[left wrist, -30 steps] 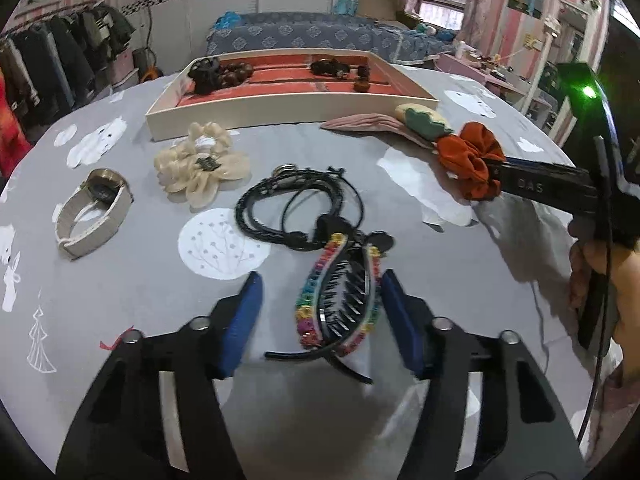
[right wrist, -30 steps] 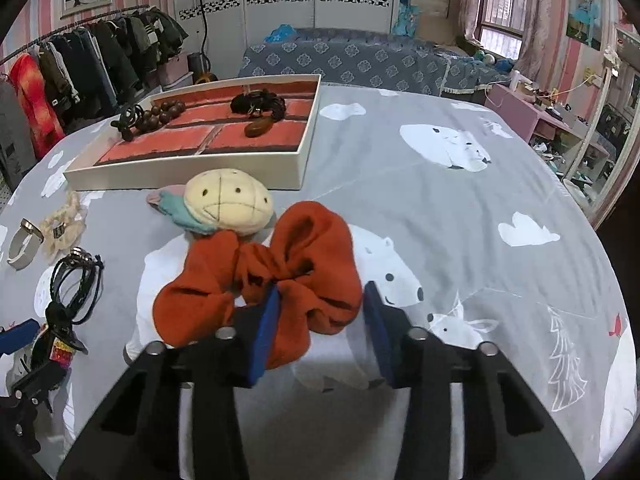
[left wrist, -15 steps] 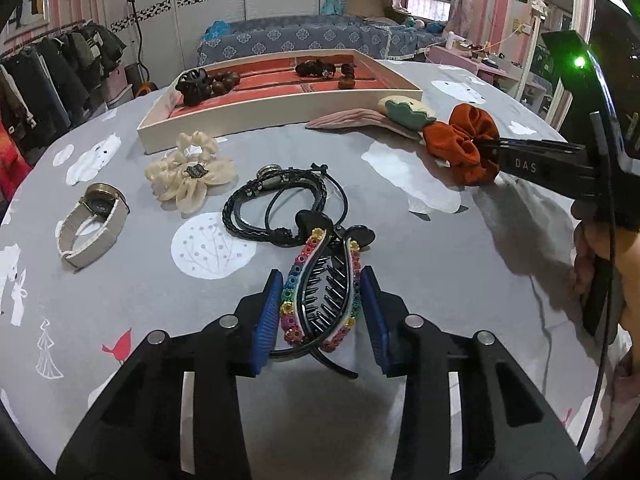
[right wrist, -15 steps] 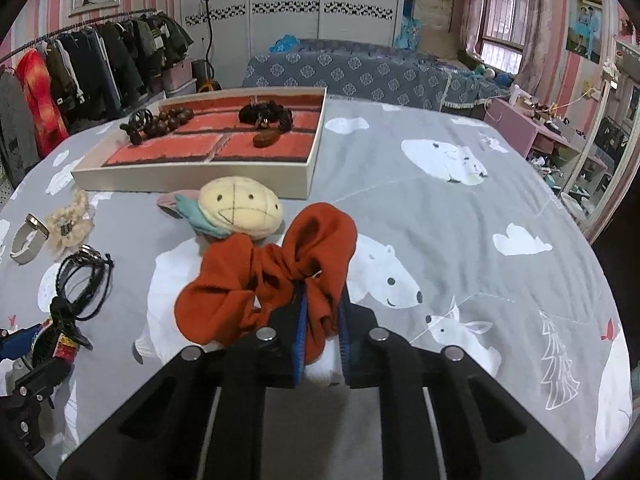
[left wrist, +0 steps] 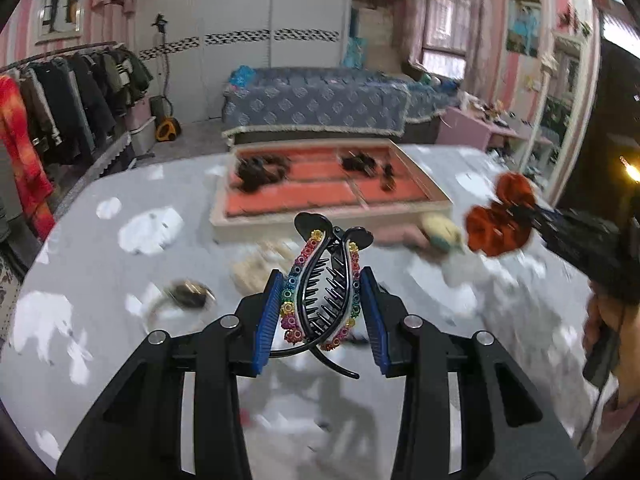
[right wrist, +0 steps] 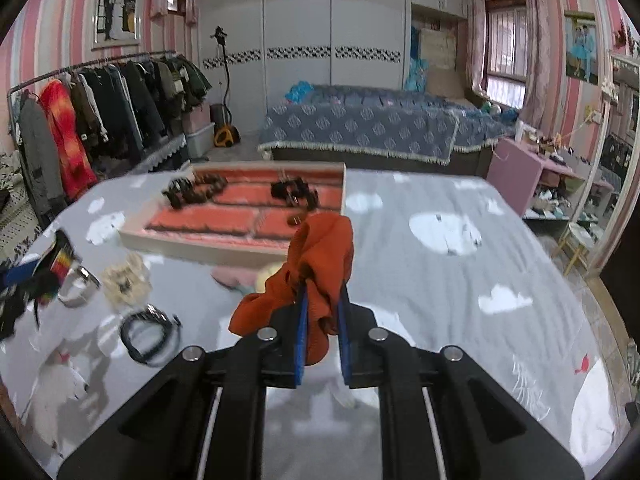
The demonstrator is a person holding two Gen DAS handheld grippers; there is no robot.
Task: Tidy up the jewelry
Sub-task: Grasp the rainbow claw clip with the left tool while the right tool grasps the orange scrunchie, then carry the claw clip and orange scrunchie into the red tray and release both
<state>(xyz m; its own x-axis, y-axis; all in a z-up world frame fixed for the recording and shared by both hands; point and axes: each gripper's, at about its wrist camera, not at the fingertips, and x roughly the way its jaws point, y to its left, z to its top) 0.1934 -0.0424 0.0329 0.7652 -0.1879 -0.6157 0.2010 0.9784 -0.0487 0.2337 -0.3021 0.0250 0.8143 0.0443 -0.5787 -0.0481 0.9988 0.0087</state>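
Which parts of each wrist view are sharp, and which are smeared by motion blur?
Left wrist view: hair claw and left gripper sharp; tray and tabletop items smeared. Right wrist view: orange scrunchie and right gripper crisp; tray and black cord blurred; far room fairly clear.

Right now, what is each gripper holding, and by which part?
The left gripper holds the rainbow-beaded hair claw across its two beaded sides, near the middle. The right gripper pinches the orange scrunchie by a fold of its fabric.
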